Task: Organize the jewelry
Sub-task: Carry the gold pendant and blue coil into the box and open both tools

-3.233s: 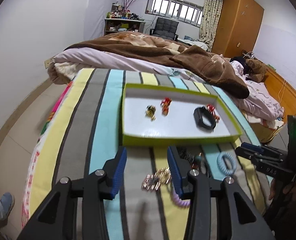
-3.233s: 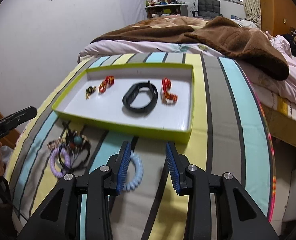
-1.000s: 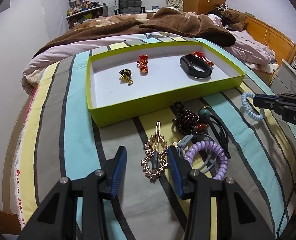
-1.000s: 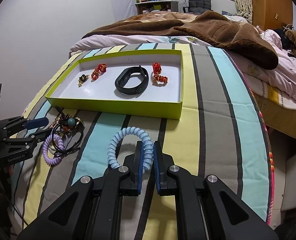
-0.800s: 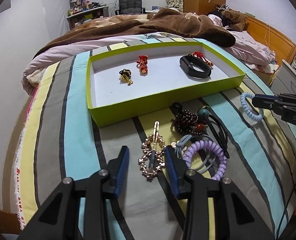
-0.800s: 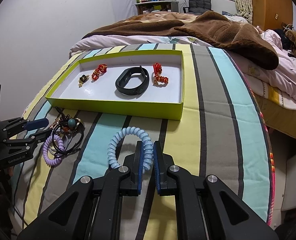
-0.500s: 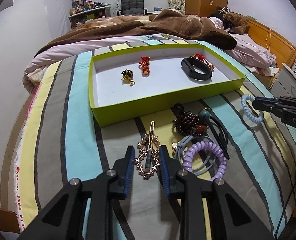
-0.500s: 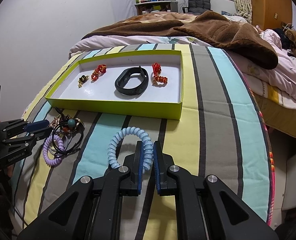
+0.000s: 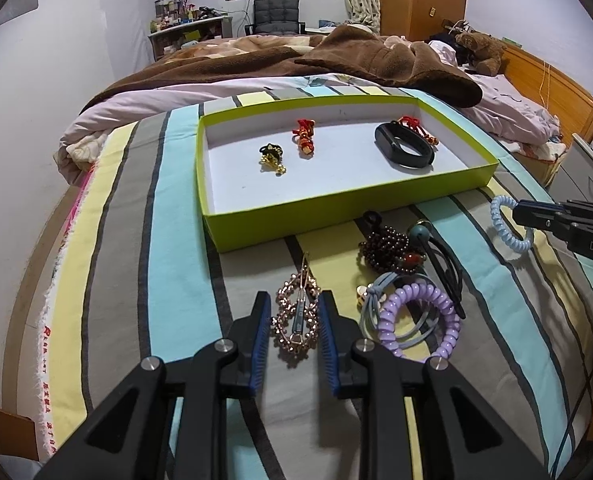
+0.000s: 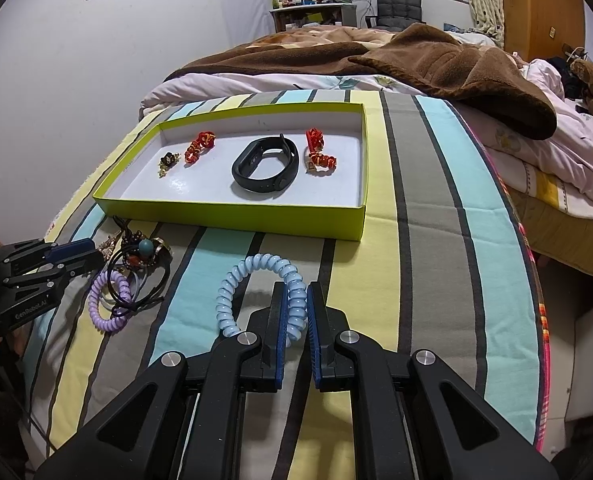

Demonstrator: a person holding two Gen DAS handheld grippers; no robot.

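Observation:
A lime-green tray [image 9: 348,208] [image 10: 232,212] lies on the striped bedspread and holds a black band [image 9: 403,145] [image 10: 265,163], two red charms and a small gold-black charm. My left gripper [image 9: 294,312] has its jaws closed against the sides of a rose-gold beaded hair clip [image 9: 296,320], which rests on the spread. My right gripper [image 10: 294,300] is shut on a light blue coil hair tie [image 10: 252,284] and holds it just above the spread; the tie also shows in the left wrist view [image 9: 504,224].
Beside the clip lies a tangle: a purple coil tie [image 9: 416,320] [image 10: 106,300], black and grey elastics and a dark bead bracelet [image 9: 388,248]. A brown blanket [image 10: 436,64] covers the bed behind the tray. The bed edge drops off at right.
My left gripper's jaws have narrowed around the rose-gold clip over the last second. The right gripper, earlier open, now holds the blue coil tie still.

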